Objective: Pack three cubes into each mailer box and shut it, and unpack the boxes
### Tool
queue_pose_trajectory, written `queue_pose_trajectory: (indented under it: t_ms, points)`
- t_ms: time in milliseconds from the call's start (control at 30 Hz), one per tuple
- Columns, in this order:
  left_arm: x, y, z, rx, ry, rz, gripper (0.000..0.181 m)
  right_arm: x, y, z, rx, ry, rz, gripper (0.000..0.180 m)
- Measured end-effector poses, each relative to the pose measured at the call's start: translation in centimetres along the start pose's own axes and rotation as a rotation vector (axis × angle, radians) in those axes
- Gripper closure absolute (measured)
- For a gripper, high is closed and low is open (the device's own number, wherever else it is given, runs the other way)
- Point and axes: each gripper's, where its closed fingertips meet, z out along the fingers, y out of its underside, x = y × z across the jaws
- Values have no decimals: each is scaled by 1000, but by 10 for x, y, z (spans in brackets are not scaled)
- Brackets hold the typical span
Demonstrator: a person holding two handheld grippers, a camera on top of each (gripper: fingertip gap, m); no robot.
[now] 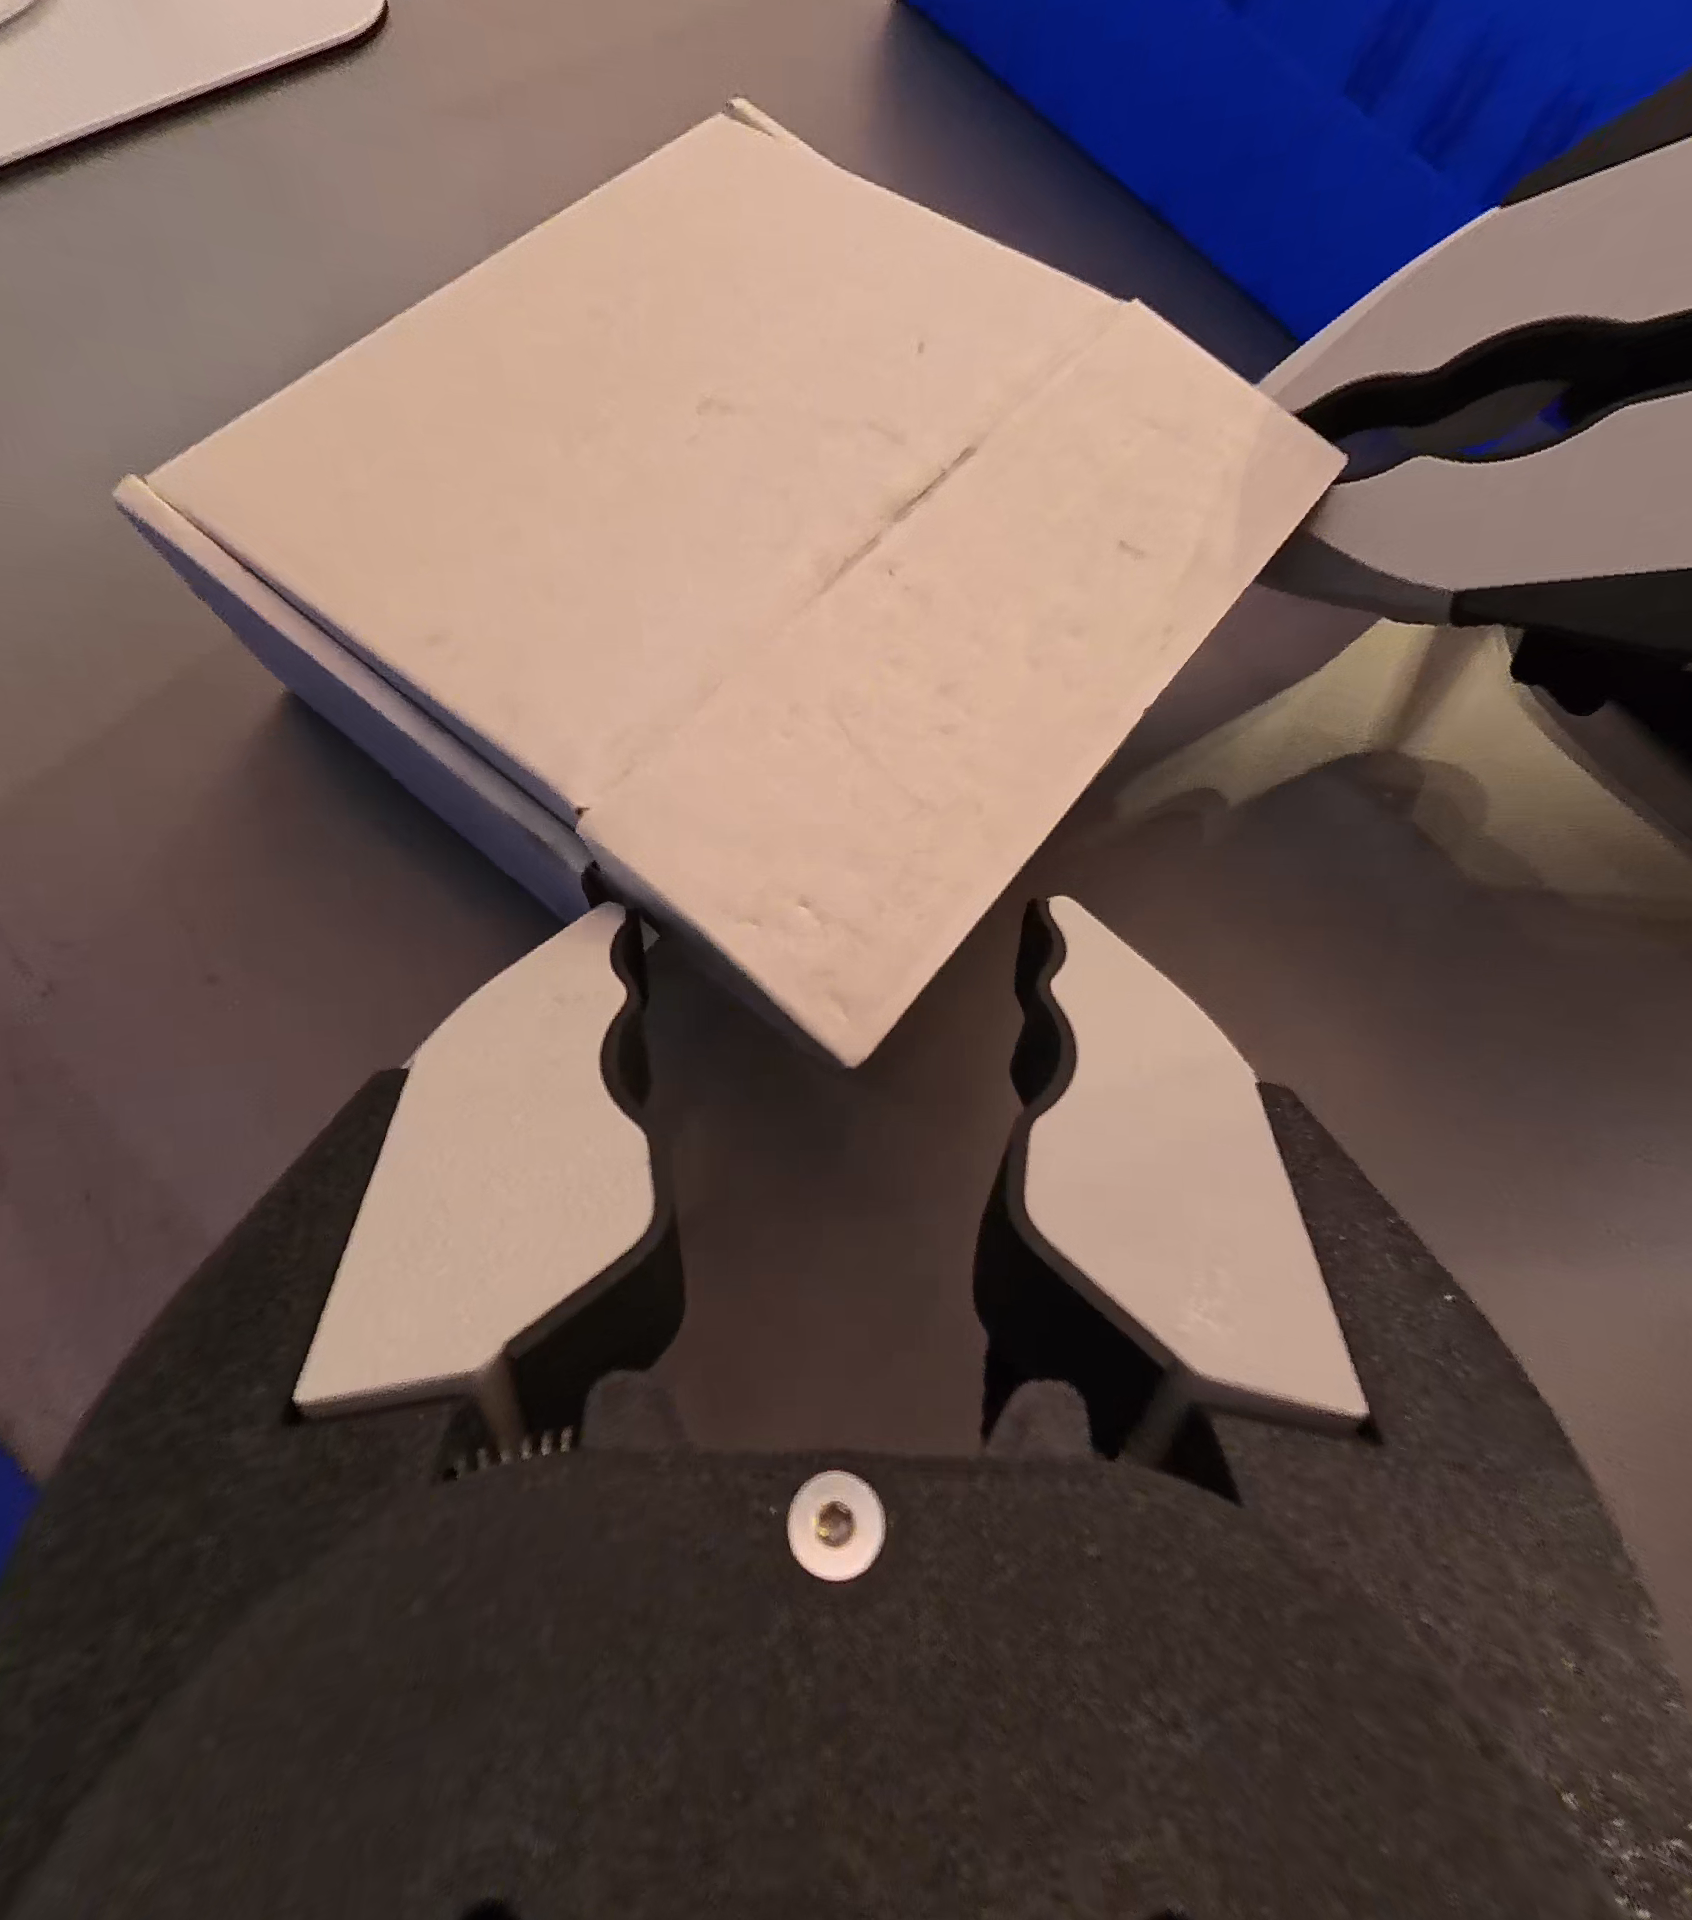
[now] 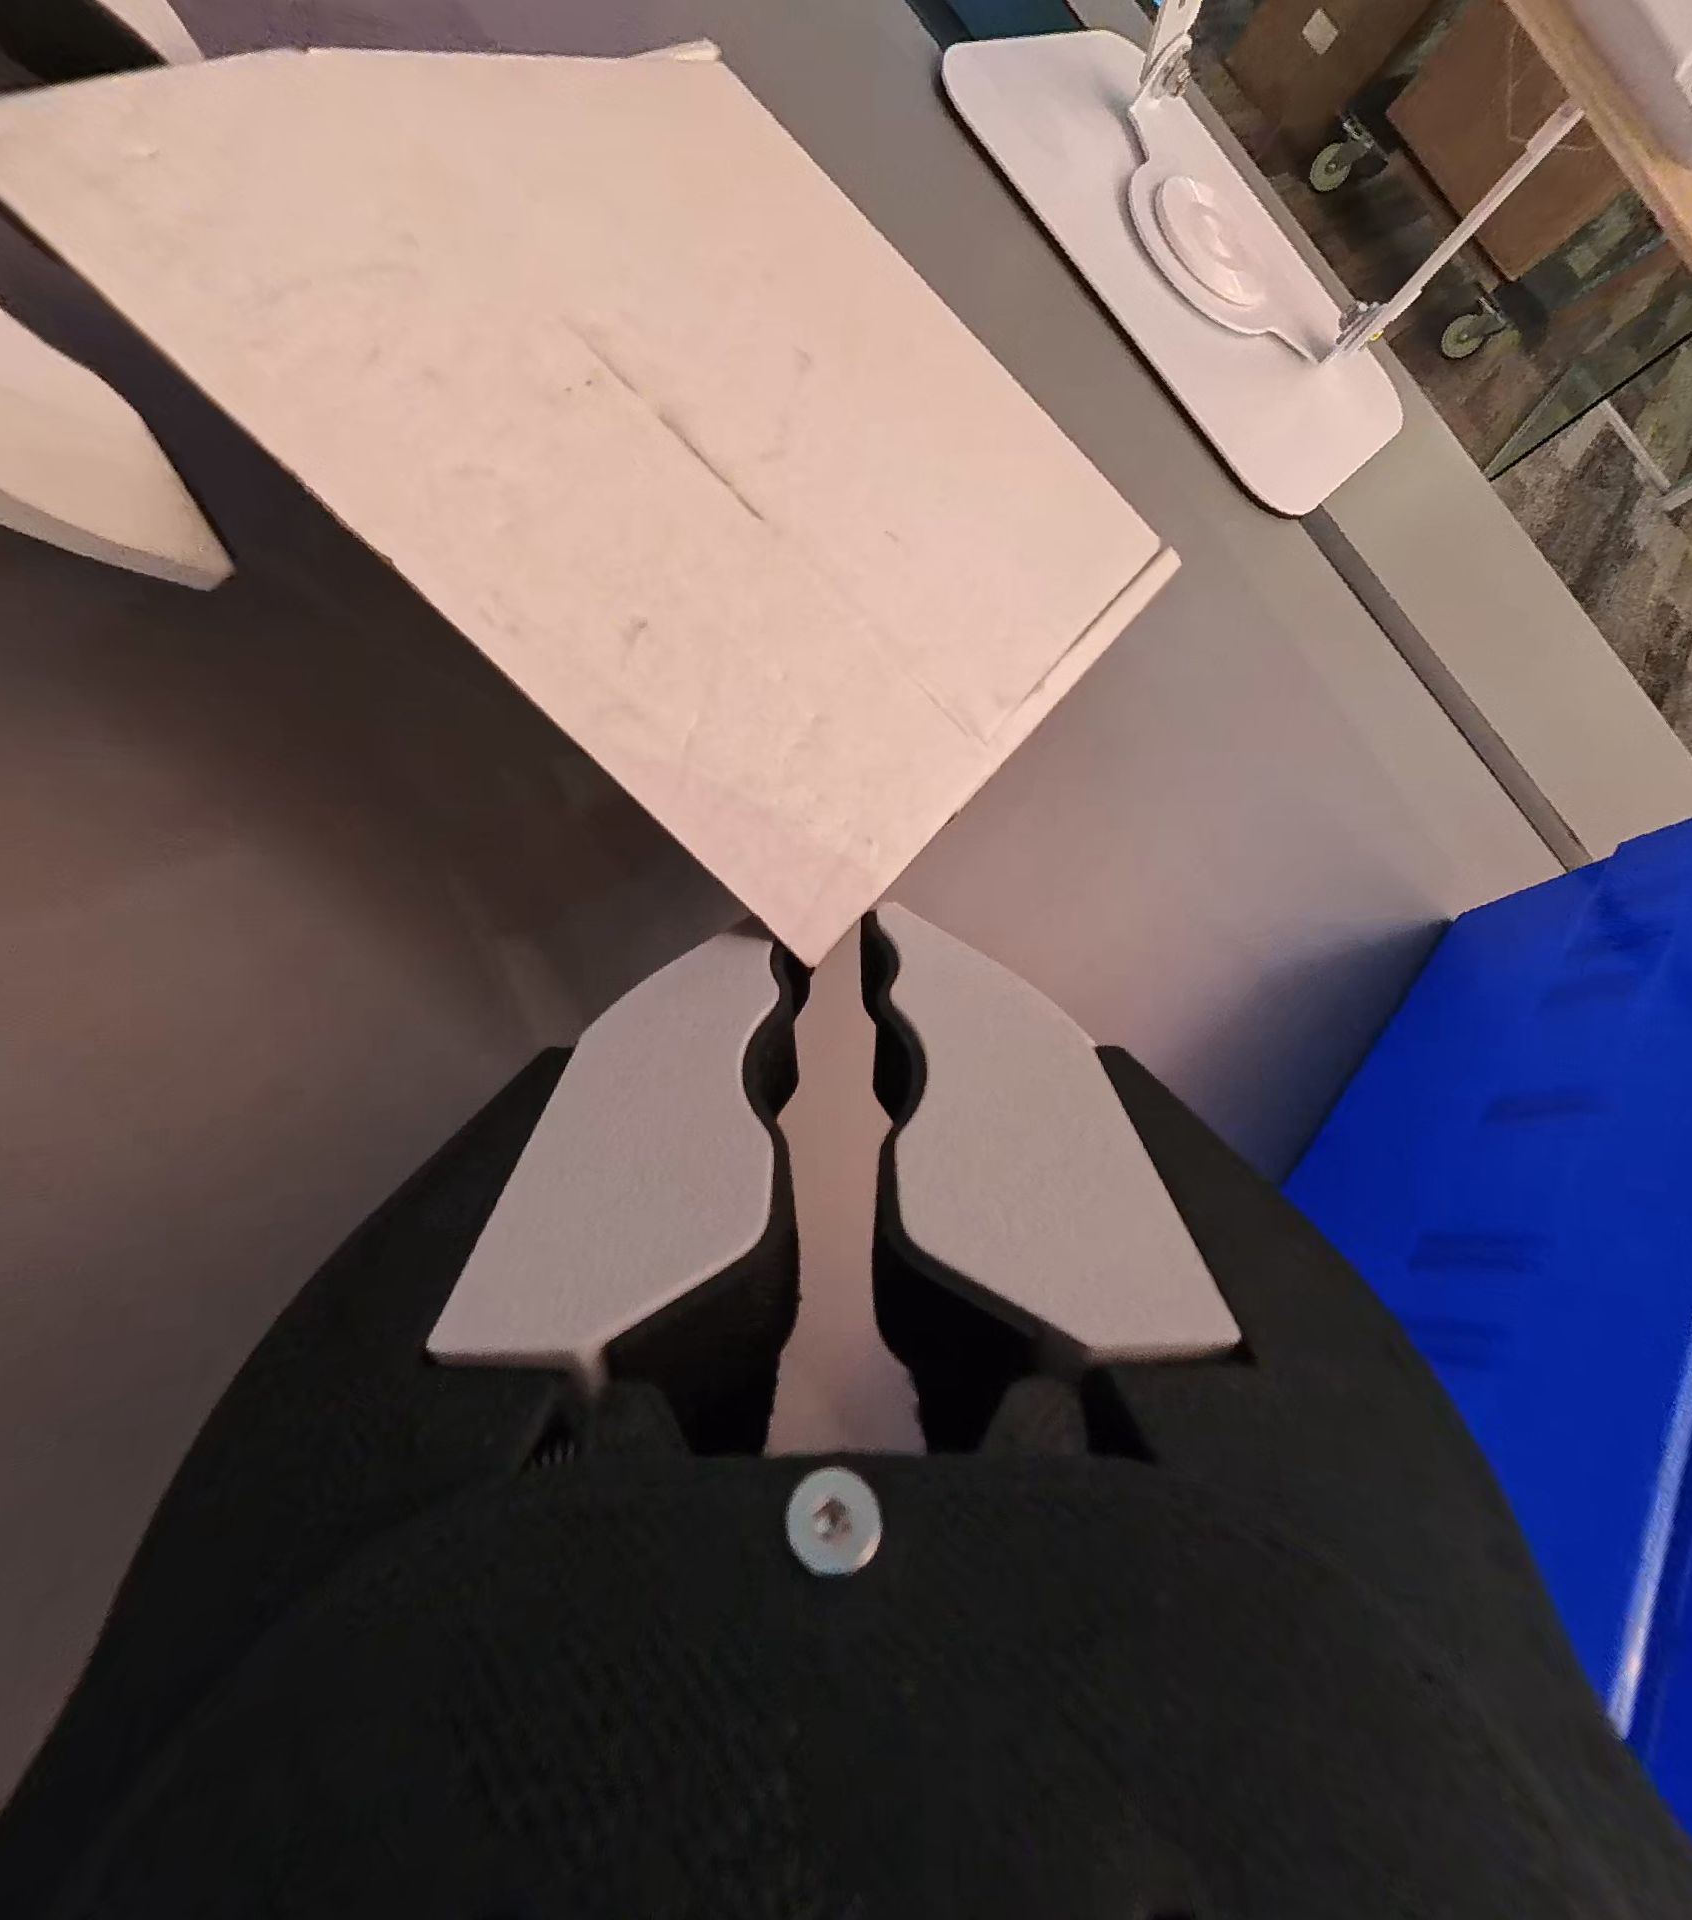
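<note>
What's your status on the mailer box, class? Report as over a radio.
Left gripper open, straddling lid flap corner. Right gripper nearly closed at the flap's other corner, grip unclear. White mailer box on the dark table, front flap untucked. Nothing blocking.

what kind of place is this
Probably an office or lab: a dark grey table, a white stand base, patterned carpet with caster wheels beyond, and a blue bin beside a white mailer box.
</note>
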Motion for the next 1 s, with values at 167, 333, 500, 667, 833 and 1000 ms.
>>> queue_pose_trajectory:
  t_ms: [167,333,500,667,833,1000]
  points:
    - [-1,-2,0,21,13,-17,109,-2,0,1,6,-9,-7,169]
    - [-7,-3,1,35,-5,-22,112,-5,1,3,15,-3,-71,168]
    - [-13,1,4,11,-61,17,115,-9,4,9,0,3,-102,167]
    - [-16,8,3,-34,-71,34,114,-13,4,11,15,-63,-48,165]
    - [-10,8,-2,-21,-6,23,105,-23,2,9,48,-189,33,150]
    - [-4,7,-5,-14,73,-9,94,-31,-1,6,68,-305,129,133]
